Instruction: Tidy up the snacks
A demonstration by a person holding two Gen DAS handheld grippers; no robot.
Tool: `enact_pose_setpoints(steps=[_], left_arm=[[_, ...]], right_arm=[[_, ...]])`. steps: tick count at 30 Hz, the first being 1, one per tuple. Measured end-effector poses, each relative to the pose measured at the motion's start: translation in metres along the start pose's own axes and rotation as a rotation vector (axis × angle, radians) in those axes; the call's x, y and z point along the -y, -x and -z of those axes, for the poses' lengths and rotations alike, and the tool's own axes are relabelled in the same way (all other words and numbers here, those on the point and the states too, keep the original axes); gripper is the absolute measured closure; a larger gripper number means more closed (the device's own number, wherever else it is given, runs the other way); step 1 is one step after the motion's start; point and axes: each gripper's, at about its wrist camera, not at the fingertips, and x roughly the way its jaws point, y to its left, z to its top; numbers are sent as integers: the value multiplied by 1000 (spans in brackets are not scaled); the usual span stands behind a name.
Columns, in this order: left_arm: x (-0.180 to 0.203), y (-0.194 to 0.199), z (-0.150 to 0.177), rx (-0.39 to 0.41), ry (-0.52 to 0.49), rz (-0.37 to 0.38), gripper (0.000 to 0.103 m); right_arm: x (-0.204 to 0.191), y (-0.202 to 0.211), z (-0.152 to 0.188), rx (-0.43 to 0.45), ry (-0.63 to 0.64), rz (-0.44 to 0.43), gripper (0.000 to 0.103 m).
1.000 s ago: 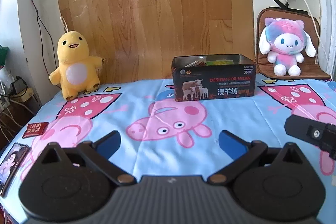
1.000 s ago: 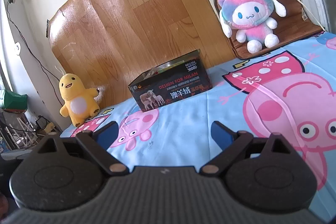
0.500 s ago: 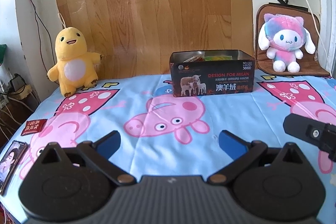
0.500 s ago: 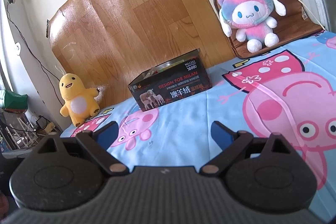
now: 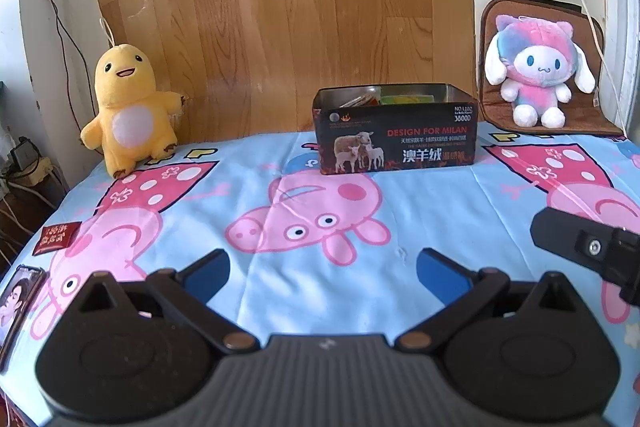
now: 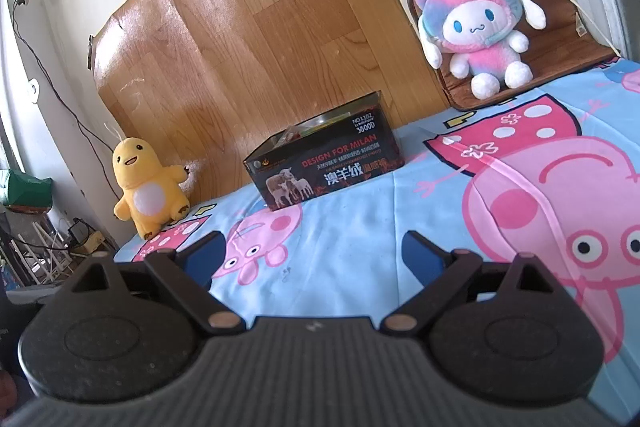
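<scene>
A dark tin box with snack packets inside stands at the back middle of the cartoon-print cloth; it also shows in the right wrist view. A small red snack packet lies on the cloth at the left edge. A packet with a face picture lies at the near left corner. My left gripper is open and empty, low over the near cloth. My right gripper is open and empty; part of it shows at the right in the left wrist view.
A yellow plush toy sits at the back left and a pink-blue plush on a brown cushion at the back right. A wood-pattern board leans on the wall behind. Cables and a power strip lie beyond the left edge.
The left gripper has pulled back and tilted up slightly, so the box and plush toys sit lower in its view. The right gripper has barely moved. Both stay open.
</scene>
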Motion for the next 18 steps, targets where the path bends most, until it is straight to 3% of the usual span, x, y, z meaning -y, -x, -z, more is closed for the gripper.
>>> enact_pose_setpoints(steps=[18], left_arm=[[5, -4, 2, -27, -17, 23, 0]], right_arm=[[3, -2, 1, -8, -7, 1, 7]])
